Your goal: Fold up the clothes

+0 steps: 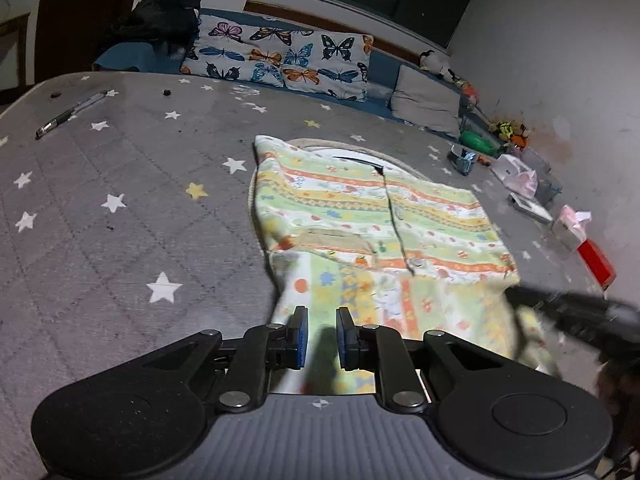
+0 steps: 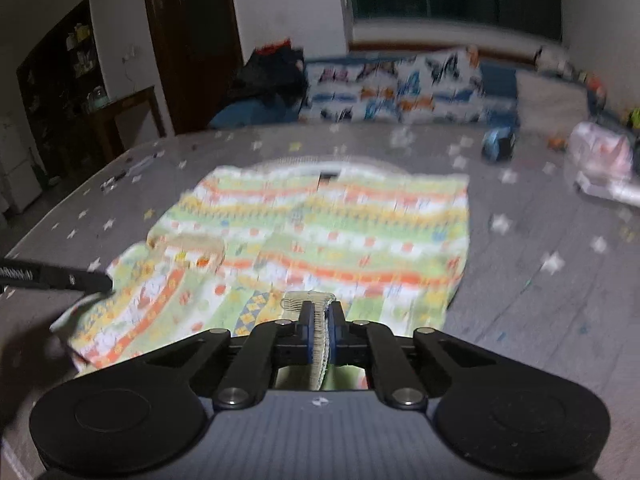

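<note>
A child's striped garment [image 1: 360,208] in green, orange, yellow and white lies on the grey star-print bed cover [image 1: 120,200]. Its near part is lifted and folded over. My left gripper [image 1: 322,314] hovers over the near edge with a narrow gap between its blue pads; fabric lies under it, and I cannot tell whether it holds any. My right gripper [image 2: 320,312] is shut on the garment's ribbed beige hem [image 2: 320,340], which runs between its pads. The garment also fills the right wrist view [image 2: 320,232]. Each gripper shows as a dark blurred bar in the other's view.
A butterfly-print pillow [image 1: 288,58] and a grey pillow [image 1: 426,100] lie at the bed's far side. A pen [image 1: 70,114] lies far left. Toys, tissues and a red box [image 1: 596,266] line the right wall. Dark clothes [image 1: 168,12] are heaped at the far left corner.
</note>
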Motion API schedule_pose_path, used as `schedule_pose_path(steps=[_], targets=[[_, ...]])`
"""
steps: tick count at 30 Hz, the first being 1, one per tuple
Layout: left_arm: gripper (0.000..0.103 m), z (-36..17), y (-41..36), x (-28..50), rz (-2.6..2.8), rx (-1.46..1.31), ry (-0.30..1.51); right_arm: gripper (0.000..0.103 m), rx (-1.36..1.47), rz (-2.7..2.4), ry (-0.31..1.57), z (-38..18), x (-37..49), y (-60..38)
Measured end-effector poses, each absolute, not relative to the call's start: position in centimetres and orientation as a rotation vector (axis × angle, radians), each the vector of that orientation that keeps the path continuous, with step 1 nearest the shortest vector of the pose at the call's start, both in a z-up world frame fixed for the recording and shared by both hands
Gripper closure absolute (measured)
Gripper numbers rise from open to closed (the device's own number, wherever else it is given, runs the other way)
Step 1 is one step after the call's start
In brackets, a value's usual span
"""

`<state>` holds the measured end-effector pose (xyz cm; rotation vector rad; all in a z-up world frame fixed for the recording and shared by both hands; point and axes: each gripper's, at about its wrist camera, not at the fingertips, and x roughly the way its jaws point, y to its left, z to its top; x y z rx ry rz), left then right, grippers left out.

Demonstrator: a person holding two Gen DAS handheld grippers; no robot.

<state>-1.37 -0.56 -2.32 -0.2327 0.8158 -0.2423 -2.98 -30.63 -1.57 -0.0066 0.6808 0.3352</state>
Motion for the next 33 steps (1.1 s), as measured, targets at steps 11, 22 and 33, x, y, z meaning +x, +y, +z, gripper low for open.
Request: schedule_pose_path(steps=[11, 22, 33], targets=[[0.087, -2.0, -1.5, 0.1, -0.276, -0.207, 0.796, 0.090, -0.084, 0.316, 0.705, -2.1, -2.4, -30.1], [0.085, -2.5, -3.3, 1.4, -0.321, -0.149, 0.820, 0.087, -0.107, 0.466, 0.745, -3.0, -2.2, -28.8], [0.083, -1.1, -5.9, -6.1, -0.432, -0.105, 0.871, 0.085, -0.244, 0.529, 0.745, -2.8, -6.2, -29.0]])
